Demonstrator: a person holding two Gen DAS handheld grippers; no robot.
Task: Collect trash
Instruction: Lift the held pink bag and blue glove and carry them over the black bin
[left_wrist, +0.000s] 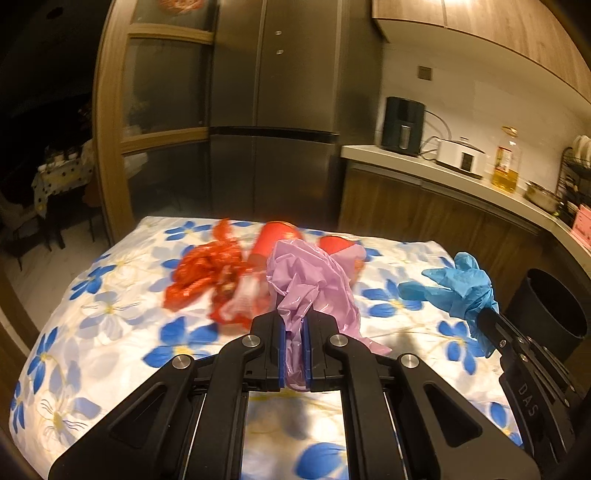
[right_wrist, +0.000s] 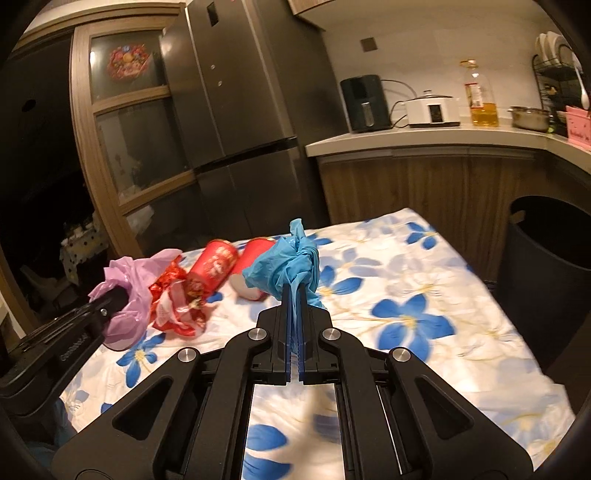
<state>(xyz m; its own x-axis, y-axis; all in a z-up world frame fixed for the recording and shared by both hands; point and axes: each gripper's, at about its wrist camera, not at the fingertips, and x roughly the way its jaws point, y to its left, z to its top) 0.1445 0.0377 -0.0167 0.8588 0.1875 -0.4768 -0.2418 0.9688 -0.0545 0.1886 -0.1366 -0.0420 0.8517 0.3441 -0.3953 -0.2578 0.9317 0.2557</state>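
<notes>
My left gripper (left_wrist: 294, 325) is shut on a crumpled purple plastic bag (left_wrist: 314, 280) and holds it above the flowered tablecloth (left_wrist: 110, 295). My right gripper (right_wrist: 295, 295) is shut on a blue rubber glove (right_wrist: 284, 266), also lifted off the table; the glove also shows in the left wrist view (left_wrist: 458, 288). Behind lie red crumpled wrappers (left_wrist: 207, 269) and two red paper cups on their sides (right_wrist: 216, 267) (right_wrist: 255, 258). The left gripper with the purple bag (right_wrist: 125, 295) shows at the left of the right wrist view.
A black trash bin (right_wrist: 546, 280) stands on the floor right of the table (right_wrist: 443, 332). A counter (right_wrist: 406, 138) with an air fryer, cooker, oil bottle and pot runs behind. A steel fridge (right_wrist: 240, 129) stands at the back.
</notes>
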